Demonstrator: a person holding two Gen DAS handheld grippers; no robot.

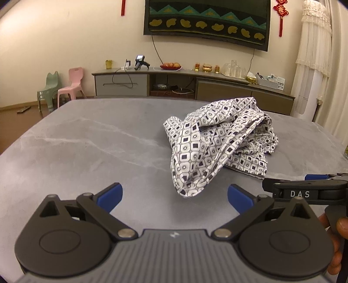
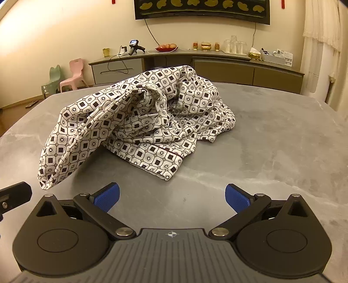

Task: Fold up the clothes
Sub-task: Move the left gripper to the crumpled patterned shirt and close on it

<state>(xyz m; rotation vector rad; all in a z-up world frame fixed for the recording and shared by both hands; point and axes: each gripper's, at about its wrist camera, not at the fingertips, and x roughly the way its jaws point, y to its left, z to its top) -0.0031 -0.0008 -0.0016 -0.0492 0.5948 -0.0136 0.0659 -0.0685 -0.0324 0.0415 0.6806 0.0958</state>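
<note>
A crumpled white garment (image 1: 219, 139) with a dark square print lies in a heap on the grey marble table (image 1: 87, 148). In the left wrist view my left gripper (image 1: 174, 196) stands open just short of the garment's near tip, nothing between its blue pads. The right gripper's black body shows at that view's right edge, a hand around it. In the right wrist view the garment (image 2: 139, 122) fills the table's (image 2: 271, 141) middle, and my right gripper (image 2: 172, 196) is open in front of it with bare table between its fingers.
Beyond the table runs a long low sideboard (image 1: 195, 82) with glasses, a fruit plate and boxes. Two small plastic chairs (image 1: 71, 87) stand at the back left. A dark wall hanging (image 1: 206, 19) is above, and a white curtain (image 1: 313, 54) at the right.
</note>
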